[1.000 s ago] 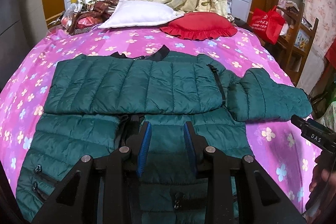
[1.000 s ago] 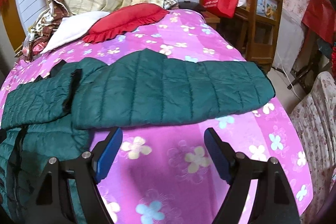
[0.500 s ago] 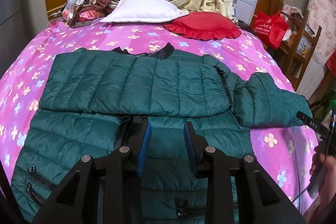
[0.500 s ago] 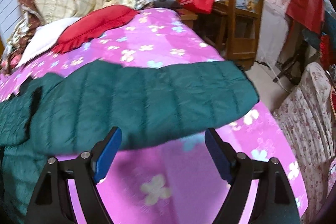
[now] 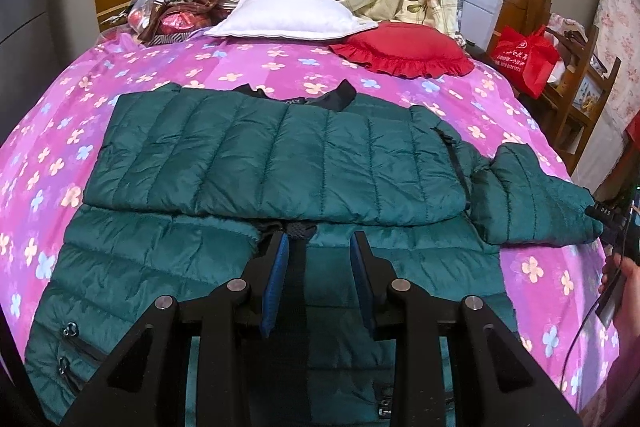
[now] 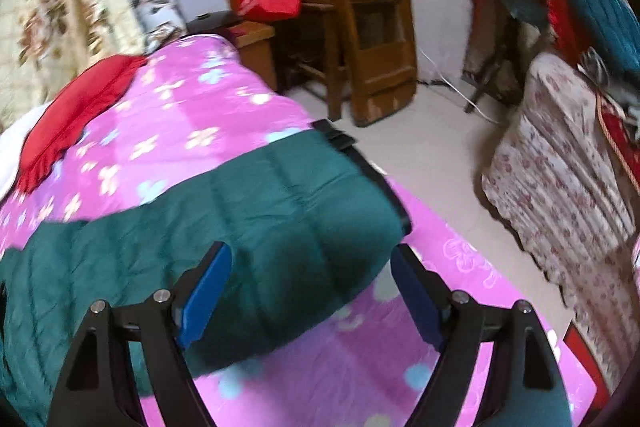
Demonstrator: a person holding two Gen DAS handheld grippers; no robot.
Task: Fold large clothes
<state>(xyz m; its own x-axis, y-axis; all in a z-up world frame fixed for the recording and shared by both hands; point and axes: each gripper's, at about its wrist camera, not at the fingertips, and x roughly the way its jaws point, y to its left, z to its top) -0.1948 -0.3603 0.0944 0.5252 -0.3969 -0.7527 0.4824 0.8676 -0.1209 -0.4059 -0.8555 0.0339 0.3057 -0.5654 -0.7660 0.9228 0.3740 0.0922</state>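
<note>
Your green jacket (image 5: 280, 155) lies spread on the bed (image 5: 120, 75), its left sleeve folded flat across the chest and its right sleeve (image 6: 280, 203) stretched out toward the bed's edge. Your left claw (image 5: 316, 255) hovers over the jacket's middle, its blue pads (image 5: 276, 267) set narrowly apart with nothing pinched between them. Your right claw (image 6: 310, 277) is spread wide, and the cuff end of the right sleeve sits between its pads without being pressed. A white pillow (image 5: 288, 13) and a red cushion (image 5: 404, 53) rest at the head of the bed.
</note>
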